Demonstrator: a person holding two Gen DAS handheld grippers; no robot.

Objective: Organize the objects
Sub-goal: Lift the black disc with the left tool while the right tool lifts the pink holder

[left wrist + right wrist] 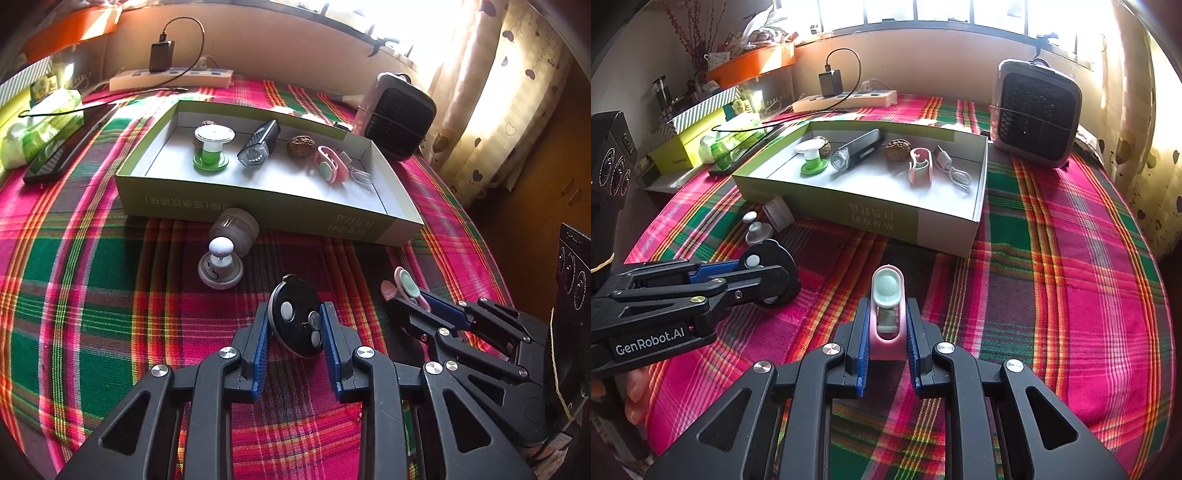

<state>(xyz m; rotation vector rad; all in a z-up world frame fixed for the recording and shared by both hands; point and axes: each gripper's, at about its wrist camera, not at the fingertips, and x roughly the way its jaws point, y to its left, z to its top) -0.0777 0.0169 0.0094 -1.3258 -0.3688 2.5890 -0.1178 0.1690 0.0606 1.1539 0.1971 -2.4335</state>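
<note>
My left gripper is shut on a round black disc with white buttons, held just above the plaid cloth; it also shows in the right wrist view. My right gripper is shut on a pink and mint clip, also seen in the left wrist view. The open green-and-white box lies ahead, holding a green spool, a black light, a brown nut, a second pink clip and a white cable.
A grey capsule and a white-knobbed grey base lie in front of the box. A small heater stands at the back right, a power strip at the back, a phone and green packets at the left.
</note>
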